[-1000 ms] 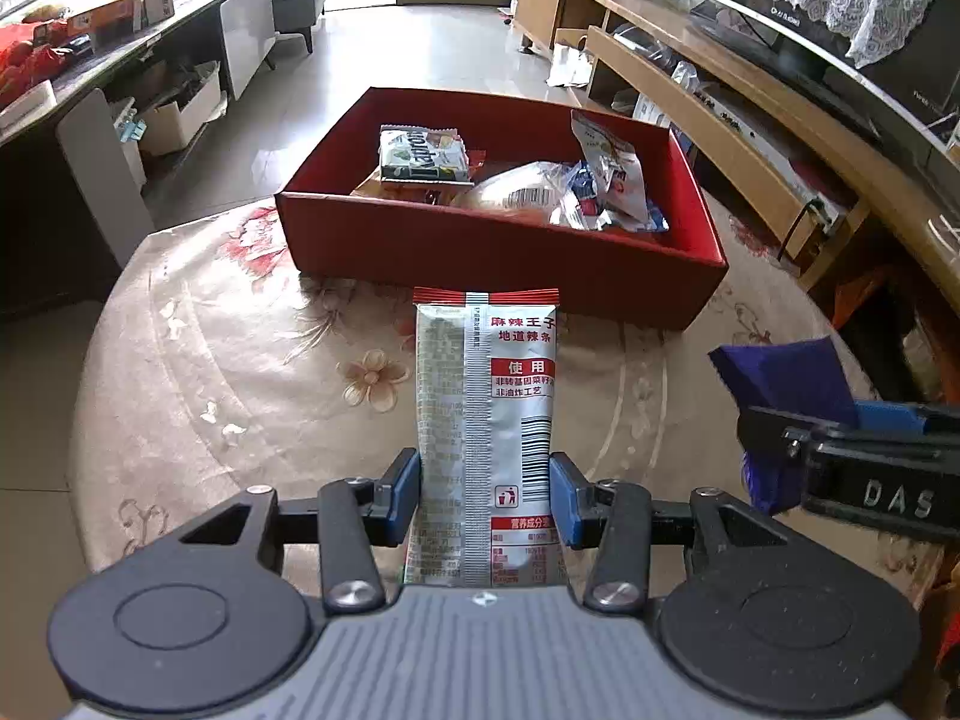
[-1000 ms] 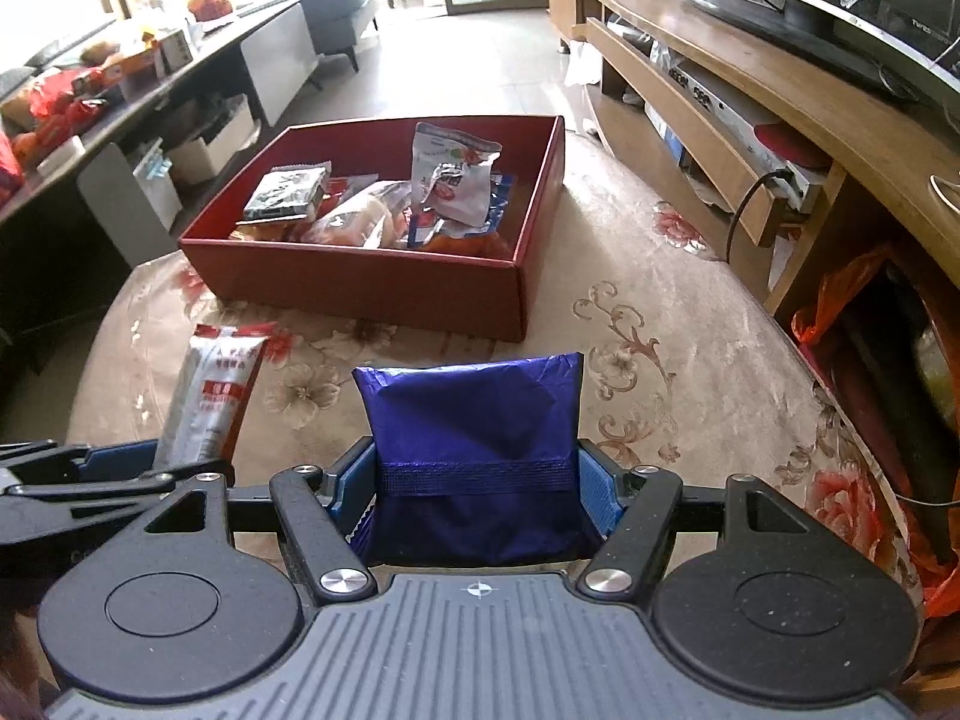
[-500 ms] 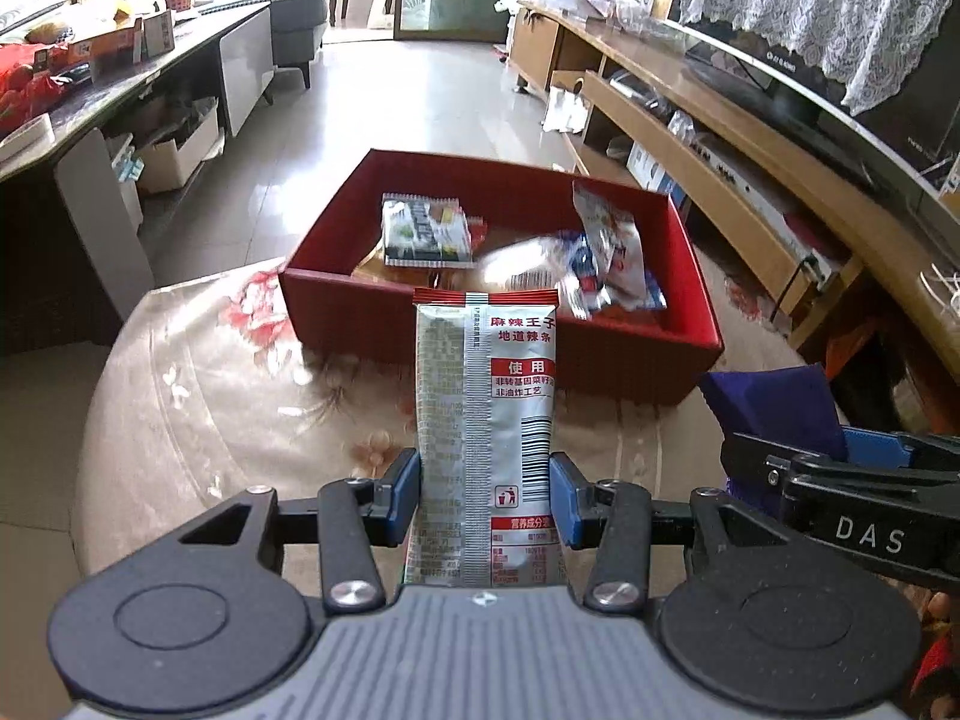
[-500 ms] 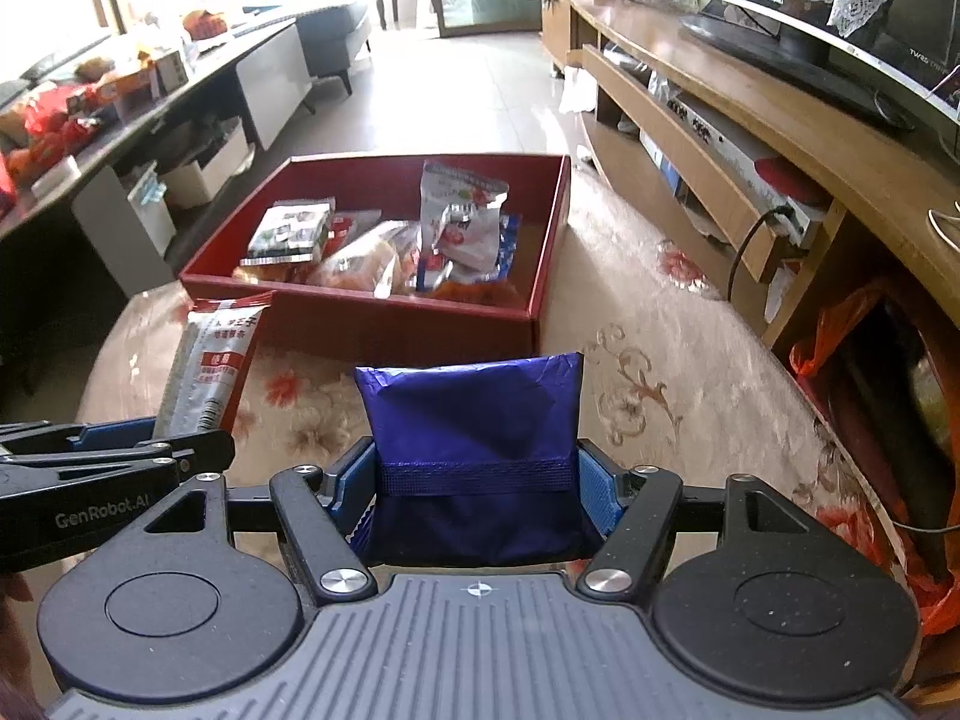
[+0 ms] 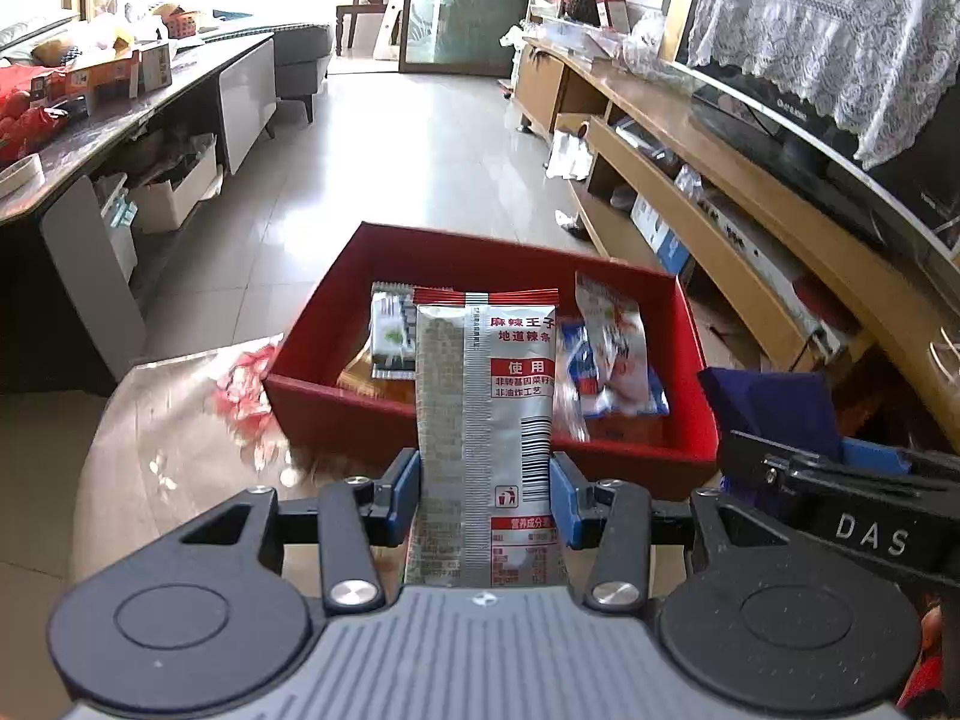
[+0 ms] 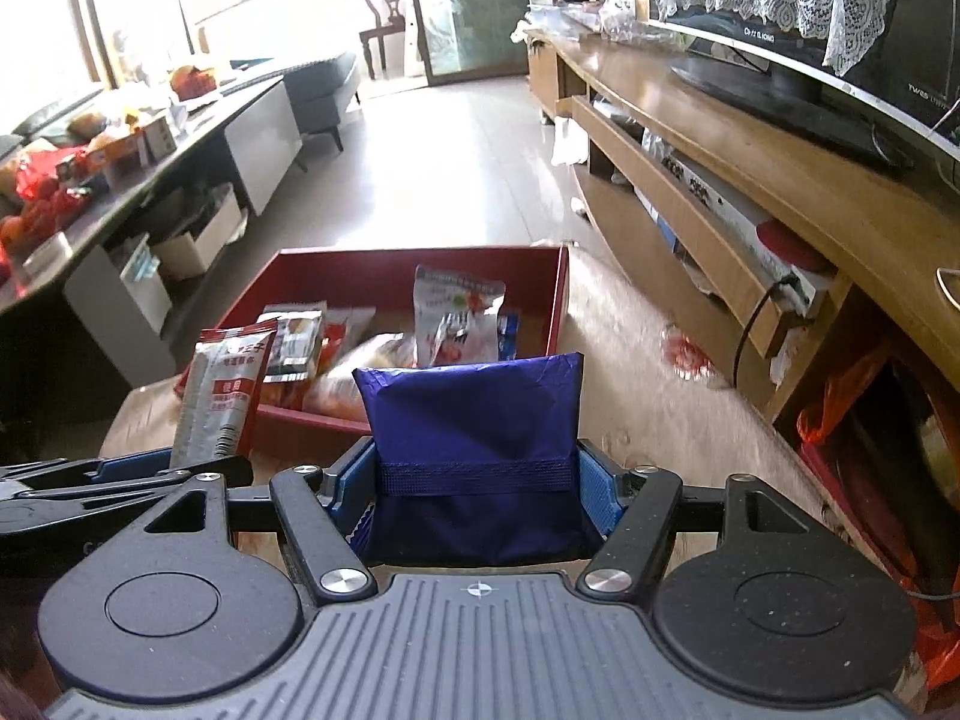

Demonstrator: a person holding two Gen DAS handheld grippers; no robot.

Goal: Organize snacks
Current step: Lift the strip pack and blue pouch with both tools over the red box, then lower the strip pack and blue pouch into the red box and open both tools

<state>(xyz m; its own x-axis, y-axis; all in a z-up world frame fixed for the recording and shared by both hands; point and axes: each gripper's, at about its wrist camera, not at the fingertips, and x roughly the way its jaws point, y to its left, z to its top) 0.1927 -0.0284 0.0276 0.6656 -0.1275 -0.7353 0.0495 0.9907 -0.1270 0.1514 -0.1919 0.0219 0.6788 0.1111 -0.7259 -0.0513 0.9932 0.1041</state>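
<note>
Since the earlier frames both grippers have risen and carried their loads forward, so the red box (image 5: 480, 432) now sits lower and closer in each view, with more of the room showing above it.

The left gripper (image 5: 483, 495) has its 2 fingers clamped on the silver snack packet (image 5: 483, 414), held upright over the near wall of the box. The right gripper (image 6: 477, 483) is clamped on the blue pouch (image 6: 474, 420), which hangs above the table (image 6: 648, 396) just short of the box's near right corner.

Several snacks already lie inside the box, among them a white-and-red packet (image 6: 459, 321) leaning near its right wall. These 2 held items look like what remains, so the task seems close to done: both need lowering in and releasing.

The right wrist view shows bare tablecloth to the right of the box. The left wrist view shows the table's left edge and the printed back of the silver packet.
</note>
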